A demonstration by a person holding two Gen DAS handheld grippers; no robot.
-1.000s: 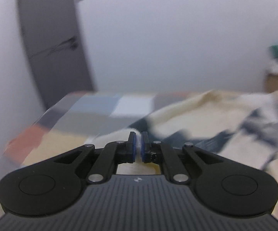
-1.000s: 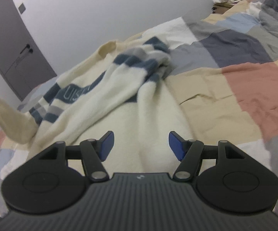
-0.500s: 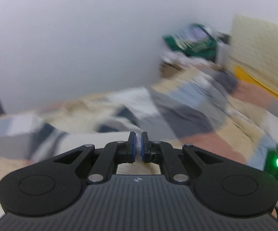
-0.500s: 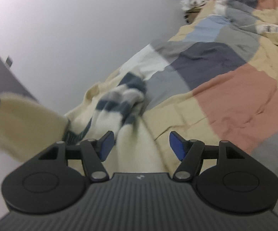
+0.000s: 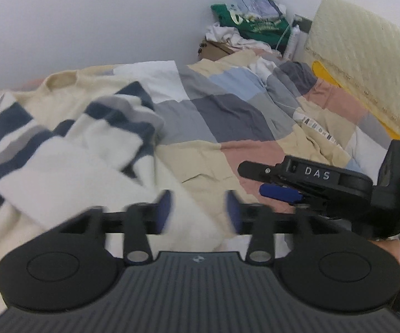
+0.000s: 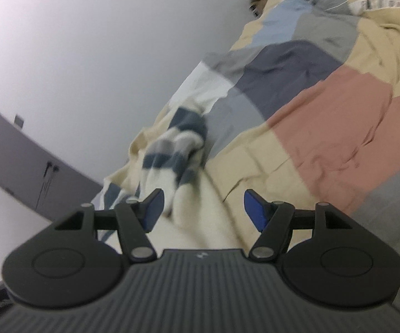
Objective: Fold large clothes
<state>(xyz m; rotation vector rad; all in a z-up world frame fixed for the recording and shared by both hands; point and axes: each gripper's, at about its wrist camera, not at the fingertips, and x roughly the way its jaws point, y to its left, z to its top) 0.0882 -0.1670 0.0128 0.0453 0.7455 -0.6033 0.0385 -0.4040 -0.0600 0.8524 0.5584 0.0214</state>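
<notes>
A second ago our left claw [image 5: 198, 212] was pinched tight on a bit of cream cloth; now its jaws are opening, blurred in mid-swing, with cream fabric showing in the gap but no pad pressing on it. We read this as the sleeve just let go: a white flap of the sweater [image 5: 69, 152] is smeared with motion as it drops across the body of the garment. The left view has also swung from the wall and door round to the bed [image 5: 255, 127], looking down at the cloth.

Our right claw [image 6: 202, 212] stands spread as before, nothing between its blue pads, hovering just above the cream hem. In the left view it appears [image 5: 280, 193] off to the side over the patchwork quilt [image 6: 338, 116].

The sweater, cream with navy and grey stripes, lies crumpled on the near part of the bed, neckline toward the wall. So one sleeve fold looks laid in; we judge the fold far from finished, since the cloth is bunched and not flat.

Writing: "DAS" in white on the right claw's housing [image 5: 316, 173]. A tape strip [image 5: 319, 130] on the quilt and the print on the green cloth [image 5: 255, 25] in the corner are too blurred to read.
</notes>
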